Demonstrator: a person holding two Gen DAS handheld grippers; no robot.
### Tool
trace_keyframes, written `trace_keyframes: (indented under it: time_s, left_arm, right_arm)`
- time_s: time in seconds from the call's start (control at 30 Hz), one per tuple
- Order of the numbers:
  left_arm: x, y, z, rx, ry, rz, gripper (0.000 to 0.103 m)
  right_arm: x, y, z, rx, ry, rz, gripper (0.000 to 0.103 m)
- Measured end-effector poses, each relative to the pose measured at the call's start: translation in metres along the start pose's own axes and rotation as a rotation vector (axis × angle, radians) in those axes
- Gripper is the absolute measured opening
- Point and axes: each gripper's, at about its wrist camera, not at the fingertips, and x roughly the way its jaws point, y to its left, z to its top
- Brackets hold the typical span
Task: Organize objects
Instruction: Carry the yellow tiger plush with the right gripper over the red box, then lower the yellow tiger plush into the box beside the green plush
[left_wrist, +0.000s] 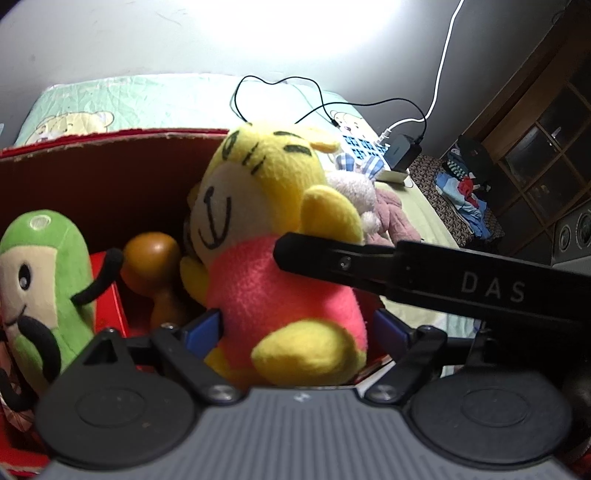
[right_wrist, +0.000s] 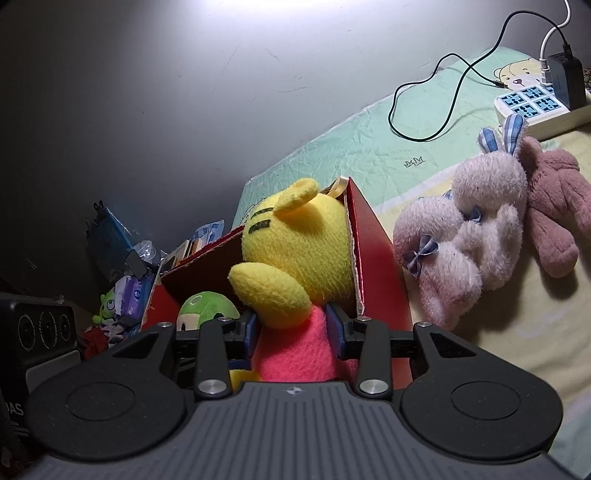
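A yellow tiger plush (left_wrist: 266, 229) in a pink shirt stands upright inside the red cardboard box (left_wrist: 110, 138). My right gripper (right_wrist: 293, 328) is shut on its pink body (right_wrist: 295, 354), blue pads pressed in from both sides. One black finger (left_wrist: 351, 264) of that gripper crosses the plush in the left wrist view. My left gripper (left_wrist: 299, 328) straddles the plush's lower body; its left pad touches the fabric, and the right pad stands a little apart. A green plush (left_wrist: 44, 266) leans in the box at the left, beside a brown wooden piece (left_wrist: 151, 258).
The box wall (right_wrist: 373, 251) rises just right of the tiger. On the bed to the right lie a pale pink rabbit plush (right_wrist: 480, 221) and a mauve plush (right_wrist: 554, 206). Behind them are a power strip (right_wrist: 532, 107) and a black cable (right_wrist: 424, 110). Clutter (right_wrist: 125, 280) fills the left corner.
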Motion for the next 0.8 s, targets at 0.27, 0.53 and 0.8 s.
trace_keyframes:
  time_s: [0.27,0.53,0.8]
  left_arm:
    - [0.004,-0.001,0.0,-0.008,0.016,0.011,0.087]
    - [0.017,-0.001,0.0,-0.018,0.061,0.045,0.087]
    - [0.023,-0.006,-0.001,0.007,0.074,0.097,0.088]
  right_arm:
    - [-0.003,-0.004,0.0,-0.007,-0.009,-0.016,0.042]
    - [-0.006,-0.008,0.0,0.008,-0.01,-0.002,0.043]
    - [-0.007,-0.011,-0.001,0.023,-0.006,0.018,0.043]
